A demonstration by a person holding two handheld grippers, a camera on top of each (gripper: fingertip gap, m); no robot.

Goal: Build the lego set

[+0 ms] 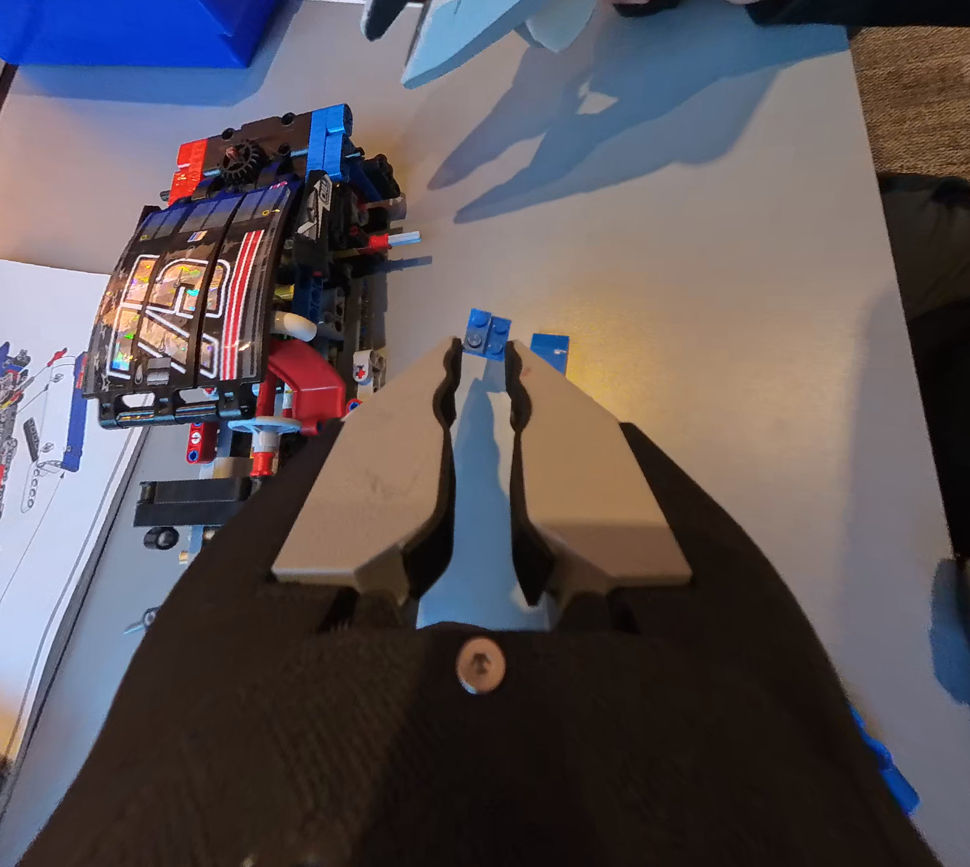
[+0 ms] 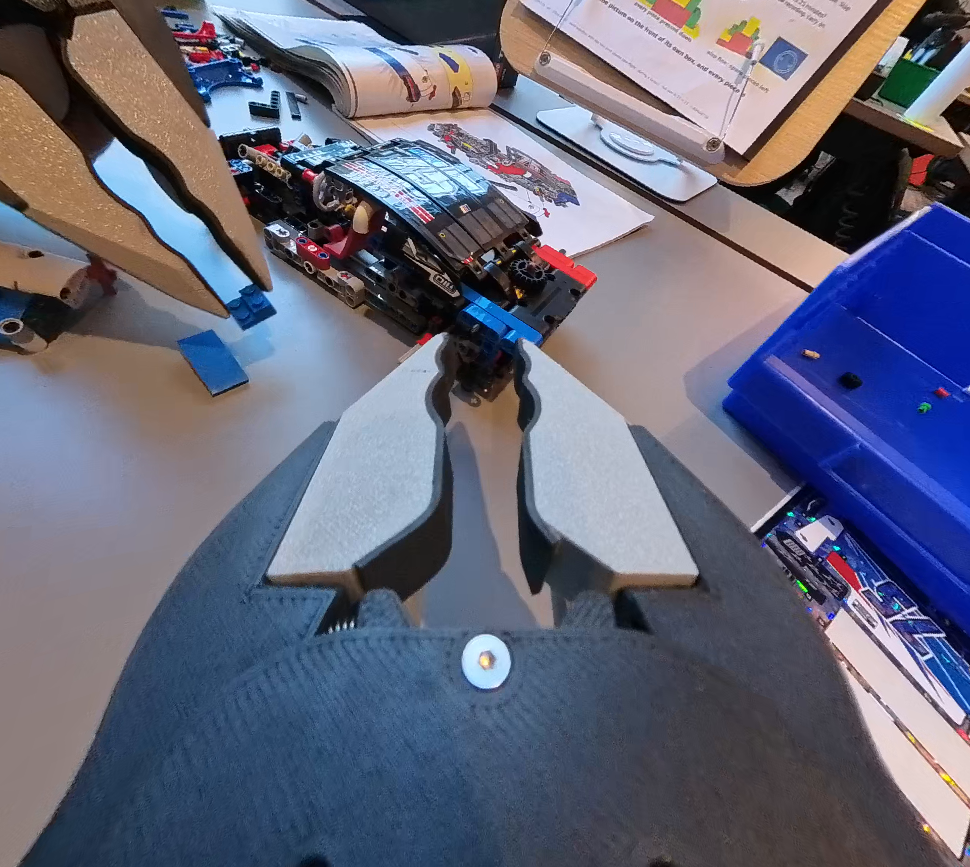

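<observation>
A partly built Lego car (image 2: 414, 233) lay on the pale bench, on and beside an open instruction sheet (image 2: 551, 191), near the bench's far edge in the right wrist view. Its long axis ran roughly along that edge, with the blue and red end (image 2: 525, 312) toward a blue parts bin (image 2: 866, 369). The left tool (image 1: 485, 348) stood narrowly parted around a small blue plate assembly (image 1: 488, 333) on the bench, its fingertips touching or nearly touching the piece; a flat blue tile (image 1: 551, 348) lay just beside it. The right tool (image 2: 480, 354) hovered narrowly parted at the car's blue end; whether it gripped anything could not be told. The small plate could likely slip or pivot out if pinched off-centre, and pressing on the car might pop its black roof panels (image 2: 435, 196) loose.
</observation>
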